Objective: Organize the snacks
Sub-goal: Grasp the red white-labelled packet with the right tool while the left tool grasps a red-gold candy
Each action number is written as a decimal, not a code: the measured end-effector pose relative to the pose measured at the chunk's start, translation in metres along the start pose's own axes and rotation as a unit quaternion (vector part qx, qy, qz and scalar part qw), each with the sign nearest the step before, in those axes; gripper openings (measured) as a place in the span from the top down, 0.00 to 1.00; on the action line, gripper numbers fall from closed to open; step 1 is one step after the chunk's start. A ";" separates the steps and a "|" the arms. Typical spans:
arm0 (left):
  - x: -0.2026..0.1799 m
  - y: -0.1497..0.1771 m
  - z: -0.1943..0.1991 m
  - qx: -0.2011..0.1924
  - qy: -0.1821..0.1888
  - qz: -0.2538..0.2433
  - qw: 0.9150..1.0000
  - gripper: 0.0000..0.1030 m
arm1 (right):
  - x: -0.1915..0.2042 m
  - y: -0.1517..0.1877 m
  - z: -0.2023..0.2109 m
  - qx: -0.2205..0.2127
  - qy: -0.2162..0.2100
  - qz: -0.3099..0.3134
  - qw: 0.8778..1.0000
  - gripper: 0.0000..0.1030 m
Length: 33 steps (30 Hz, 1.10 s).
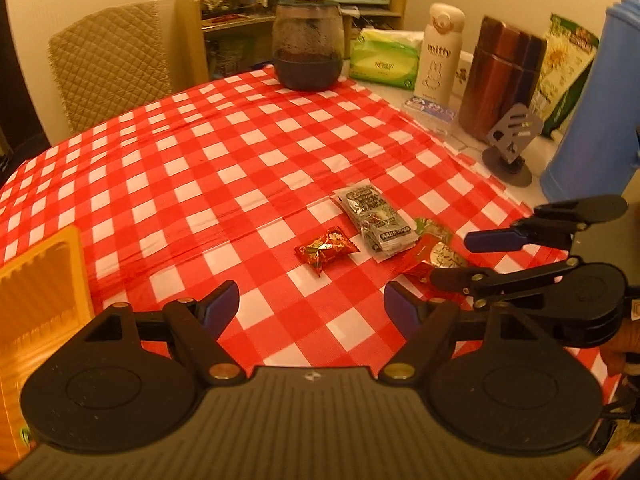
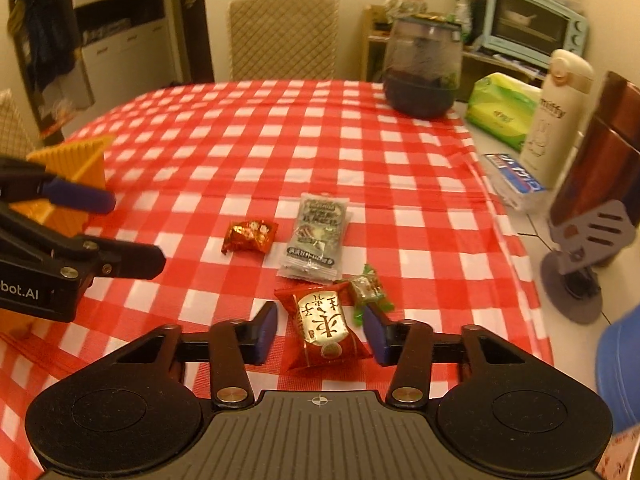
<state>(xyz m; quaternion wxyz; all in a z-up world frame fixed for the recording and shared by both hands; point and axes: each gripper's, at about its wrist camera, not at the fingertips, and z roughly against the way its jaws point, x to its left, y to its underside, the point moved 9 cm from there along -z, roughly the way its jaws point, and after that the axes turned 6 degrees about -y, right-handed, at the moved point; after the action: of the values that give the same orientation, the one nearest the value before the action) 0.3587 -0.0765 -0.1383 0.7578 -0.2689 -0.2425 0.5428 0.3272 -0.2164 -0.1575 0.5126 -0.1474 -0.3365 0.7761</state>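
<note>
A glossy red-and-white checked tablecloth (image 2: 280,152) covers the table, creased in long shallow folds, and four crinkly foil-wrapped snacks lie close together near its right edge. The large red packet (image 2: 324,328), puffy with a gold oval label and pinched ends, sits between the blue pads of the right gripper (image 2: 320,334); the jaws stand at a moderate width, one on each side of it, and the pads do not visibly press it. A small green-wrapped candy (image 2: 370,290) lies just beside the red packet's far right corner, apparently touching it. Beyond them is a flat silver-grey sachet (image 2: 316,240) with dark print, and to its left a crumpled red-and-gold candy (image 2: 250,236), apart from the others. The left gripper (image 1: 312,304) hovers over bare cloth near this candy with its jaws wide and nothing between them. A ribbed orange plastic box (image 1: 40,300) stands at the left edge of the table. At the far side stands a round dark glass jar (image 1: 308,48); off the cloth to the right are a green tissue pack (image 1: 384,60), a white flask (image 1: 438,52), a brown metal canister (image 1: 500,76), a grey slotted phone stand (image 1: 512,140) and a blue plastic container (image 1: 592,112). A quilted beige chair (image 2: 284,36) faces the table.
</note>
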 end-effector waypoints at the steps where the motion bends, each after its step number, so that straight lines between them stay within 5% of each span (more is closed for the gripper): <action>1: -0.001 0.000 -0.004 0.002 0.001 -0.005 1.000 0.25 | 0.000 0.001 -0.003 0.003 0.000 0.001 1.000 0.57; 11: -0.010 -0.004 -0.031 0.021 0.021 -0.037 0.999 0.28 | -0.005 0.003 -0.012 0.003 0.013 -0.016 1.000 0.74; 19: -0.012 -0.013 -0.054 0.024 0.026 -0.062 0.997 0.34 | -0.011 -0.006 0.007 -0.040 0.017 -0.059 0.997 0.75; 33: -0.021 -0.026 -0.088 0.028 0.020 -0.120 0.992 0.61 | -0.019 -0.003 0.014 -0.053 0.026 -0.092 0.994 0.75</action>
<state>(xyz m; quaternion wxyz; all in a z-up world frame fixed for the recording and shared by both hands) 0.4291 -0.1159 -0.1874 0.8296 -0.2269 -0.2426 0.4488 0.3298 -0.2375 -0.1474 0.5822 -0.1623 -0.3757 0.7026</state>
